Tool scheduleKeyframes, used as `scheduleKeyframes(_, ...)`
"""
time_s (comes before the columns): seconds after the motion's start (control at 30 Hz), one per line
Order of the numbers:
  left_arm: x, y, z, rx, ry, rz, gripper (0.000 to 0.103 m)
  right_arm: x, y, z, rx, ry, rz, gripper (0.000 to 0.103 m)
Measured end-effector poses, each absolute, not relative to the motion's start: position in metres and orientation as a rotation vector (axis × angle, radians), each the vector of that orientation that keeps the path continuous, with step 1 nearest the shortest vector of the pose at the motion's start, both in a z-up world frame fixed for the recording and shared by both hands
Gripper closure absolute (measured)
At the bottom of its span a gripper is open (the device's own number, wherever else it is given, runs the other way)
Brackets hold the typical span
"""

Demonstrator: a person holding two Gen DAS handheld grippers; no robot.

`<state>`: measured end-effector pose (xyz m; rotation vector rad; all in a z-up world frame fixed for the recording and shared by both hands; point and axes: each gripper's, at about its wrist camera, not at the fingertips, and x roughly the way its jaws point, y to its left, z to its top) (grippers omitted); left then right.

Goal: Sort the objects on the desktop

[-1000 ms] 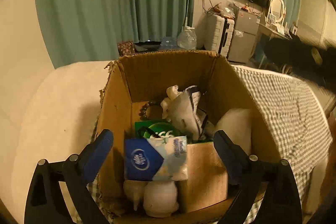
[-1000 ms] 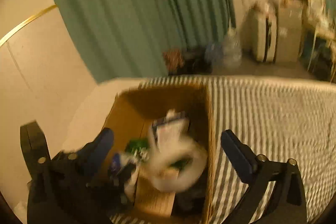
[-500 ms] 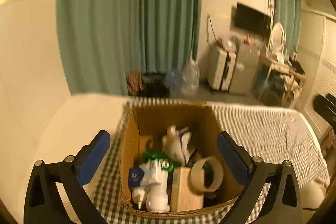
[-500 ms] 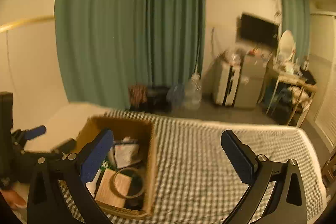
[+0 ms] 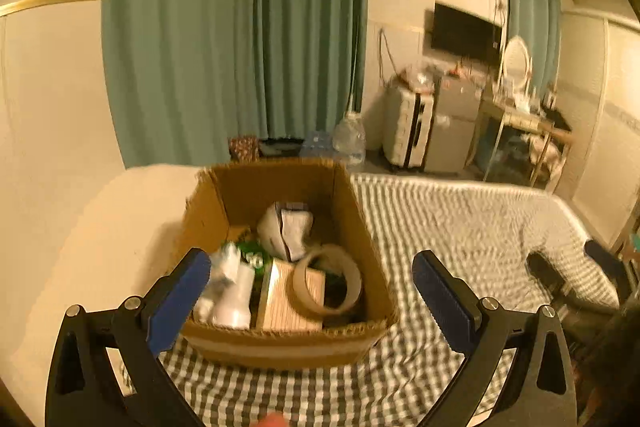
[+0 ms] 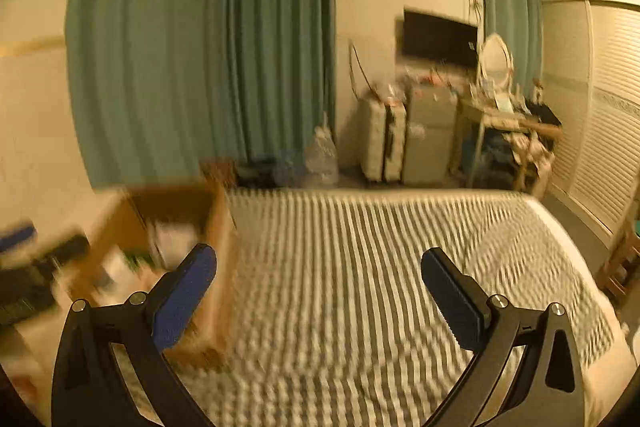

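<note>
An open cardboard box (image 5: 352, 227) stands on a checked cloth (image 5: 460, 219). Inside it lie a roll of brown tape (image 5: 326, 281), a wooden block (image 5: 290, 301), a white bottle (image 5: 236, 299), a crumpled white bag (image 5: 286, 233) and something green. My left gripper (image 5: 312, 291) is open and empty, held above and in front of the box. My right gripper (image 6: 320, 291) is open and empty over the checked cloth, to the right of the box (image 6: 218, 227), which is blurred in the right wrist view. The right gripper also shows at the right edge of the left wrist view (image 5: 576, 267).
A bare cream surface (image 5: 100, 247) lies left of the box. Behind are green curtains (image 5: 240, 47), a white suitcase (image 5: 408, 127), a grey cabinet (image 5: 452, 131), a wall TV (image 5: 464, 31) and a cluttered desk (image 5: 524, 123). Bottles and bags stand on the floor.
Both grippers have pulled back and up from the box. The tape roll now lies in the box. The right gripper has swung to the right over the cloth.
</note>
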<state>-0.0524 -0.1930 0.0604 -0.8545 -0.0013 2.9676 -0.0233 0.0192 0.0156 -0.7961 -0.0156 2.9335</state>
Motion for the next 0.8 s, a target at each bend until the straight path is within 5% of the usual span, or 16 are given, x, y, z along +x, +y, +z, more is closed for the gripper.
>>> scheduleKeyframes(0.3,-0.068,-0.201,0.013,-1.011,-0.078,2.922,0.0,-0.039,0.046,0.003,-0.848,0.104,2.873,0.0)
scheduleKeyframes(0.8,-0.059,-0.189,0.02,-0.957,0.011,2.929,0.0,-0.039,0.02,-0.015,-0.923,-0.007,2.893,0.001)
